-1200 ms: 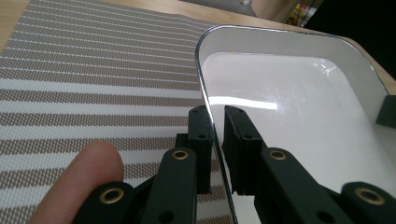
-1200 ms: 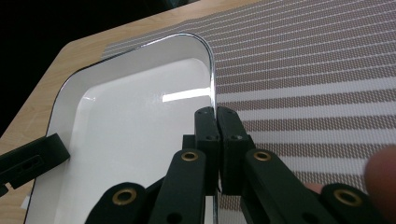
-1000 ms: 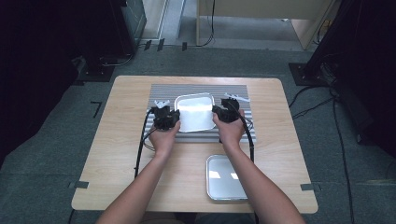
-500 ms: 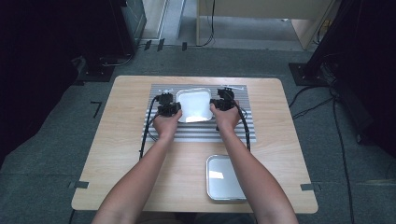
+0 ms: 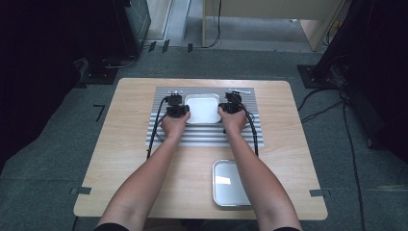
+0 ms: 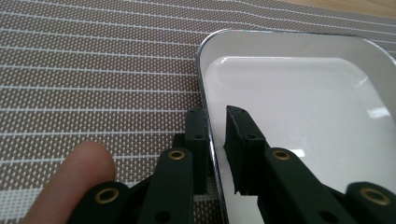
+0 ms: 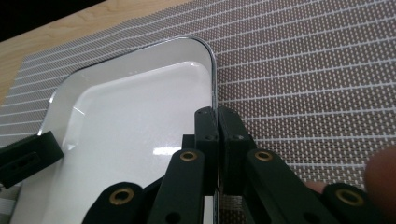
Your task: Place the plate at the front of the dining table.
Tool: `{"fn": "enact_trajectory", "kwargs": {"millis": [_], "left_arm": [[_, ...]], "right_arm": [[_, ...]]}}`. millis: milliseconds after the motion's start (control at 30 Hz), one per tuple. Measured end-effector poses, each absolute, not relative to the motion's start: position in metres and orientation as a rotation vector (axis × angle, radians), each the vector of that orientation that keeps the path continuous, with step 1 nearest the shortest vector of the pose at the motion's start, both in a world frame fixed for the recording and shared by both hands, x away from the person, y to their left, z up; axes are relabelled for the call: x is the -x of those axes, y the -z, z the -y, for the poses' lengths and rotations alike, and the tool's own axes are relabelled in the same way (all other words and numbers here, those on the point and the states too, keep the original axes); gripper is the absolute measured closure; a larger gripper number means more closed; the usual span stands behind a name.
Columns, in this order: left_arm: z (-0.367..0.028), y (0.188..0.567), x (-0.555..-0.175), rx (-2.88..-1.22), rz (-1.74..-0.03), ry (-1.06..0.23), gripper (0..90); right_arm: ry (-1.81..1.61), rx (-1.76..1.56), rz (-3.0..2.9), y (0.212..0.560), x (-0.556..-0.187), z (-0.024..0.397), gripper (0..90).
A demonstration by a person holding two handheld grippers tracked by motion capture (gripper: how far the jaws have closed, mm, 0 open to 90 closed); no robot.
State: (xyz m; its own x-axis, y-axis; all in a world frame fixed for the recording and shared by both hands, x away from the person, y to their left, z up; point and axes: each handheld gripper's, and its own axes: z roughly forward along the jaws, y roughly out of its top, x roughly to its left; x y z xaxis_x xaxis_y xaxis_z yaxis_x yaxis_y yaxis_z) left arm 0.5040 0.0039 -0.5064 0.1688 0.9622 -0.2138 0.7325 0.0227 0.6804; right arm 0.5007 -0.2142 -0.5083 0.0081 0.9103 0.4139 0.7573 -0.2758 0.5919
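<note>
On the striped mat (image 5: pixel 207 134) near the bench's (image 5: pixel 120 159) far edge, the white tray (image 5: pixel 202 109) had come to rest, carried away from my side over the last second. My right gripper (image 7: pixel 217 116) clamped its right rim. My left gripper (image 6: pixel 215 122) had just been opening, rim between the jaws, inner pad clear. I judged the set-down finished, release starting. A metal tray (image 5: pixel 230 183) waited near me.
</note>
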Motion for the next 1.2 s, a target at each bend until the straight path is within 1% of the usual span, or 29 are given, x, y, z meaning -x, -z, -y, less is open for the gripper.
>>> {"fn": "enact_trajectory", "kwargs": {"millis": [33,67,100,133,167,233,267,333,367,400,433,467,533,600,800,900,1067,1133,1167,1200], "left_arm": [[-0.005,0.506,-0.504,-1.761,-1.601,-0.414,77.0],[-0.008,0.505,-0.504,-1.757,-1.581,-0.396,66.6],[-0.011,0.503,-0.503,-1.742,-1.559,-0.374,66.6],[-0.014,0.499,-0.502,-1.728,-1.545,-0.367,61.4],[-0.018,0.496,-0.5,-1.706,-1.53,-0.37,53.9],[-0.026,0.489,-0.495,-1.675,-1.527,-0.382,47.8],[-0.03,0.487,-0.492,-1.663,-1.534,-0.379,47.1],[-0.037,0.486,-0.488,-1.66,-1.545,-0.352,47.4],[-0.039,0.486,-0.485,-1.664,-1.549,-0.339,50.9],[-0.041,0.486,-0.483,-1.67,-1.557,-0.327,50.9],[-0.042,0.487,-0.48,-1.683,-1.566,-0.322,54.7],[-0.043,0.491,-0.474,-1.707,-1.589,-0.319,66.9],[-0.044,0.493,-0.472,-1.703,-1.598,-0.299,71.4],[-0.045,0.496,-0.469,-1.69,-1.616,-0.266,73.5],[-0.041,0.5,-0.466,-1.673,-1.615,-0.251,73.7],[-0.04,0.499,-0.467,-1.649,-1.607,-0.231,72.0],[-0.037,0.498,-0.462,-1.596,-1.595,-0.257,70.2],[-0.034,0.5,-0.461,-1.605,-1.596,-0.235,70.3],[-0.032,0.502,-0.461,-1.622,-1.595,-0.225,70.9],[-0.03,0.504,-0.461,-1.635,-1.596,-0.224,70.9]], "right_arm": [[-1.121,-2.077,-1.753,0.508,-0.501,0.214,88.1],[-1.169,-2.084,-1.759,0.511,-0.5,0.215,81.7],[-1.169,-2.084,-1.759,0.511,-0.5,0.215,81.7],[-1.191,-2.084,-1.762,0.511,-0.5,0.216,78.9],[-1.225,-2.079,-1.756,0.508,-0.497,0.219,76.0],[-1.25,-2.08,-1.743,0.505,-0.494,0.224,75.4],[-1.261,-2.08,-1.737,0.503,-0.492,0.227,75.4],[-1.264,-2.078,-1.737,0.502,-0.49,0.23,75.4],[-1.263,-2.083,-1.743,0.501,-0.486,0.236,75.4],[-1.263,-2.083,-1.743,0.501,-0.486,0.236,75.4],[-1.256,-2.088,-1.752,0.501,-0.483,0.238,75.4],[-1.249,-2.114,-1.759,0.503,-0.478,0.241,75.3],[-1.245,-2.114,-1.775,0.504,-0.473,0.242,75.1],[-1.24,-2.113,-1.777,0.504,-0.469,0.243,75.2],[-1.234,-2.098,-1.773,0.504,-0.464,0.24,75.3],[-1.288,-2.093,-1.707,0.5,-0.461,0.241,75.4],[-1.314,-2.065,-1.721,0.502,-0.46,0.234,75.4],[-1.277,-2.055,-1.762,0.506,-0.46,0.228,76.8],[-1.228,-2.063,-1.77,0.509,-0.459,0.225,82.3],[-1.228,-2.063,-1.77,0.509,-0.459,0.225,82.3]]}}
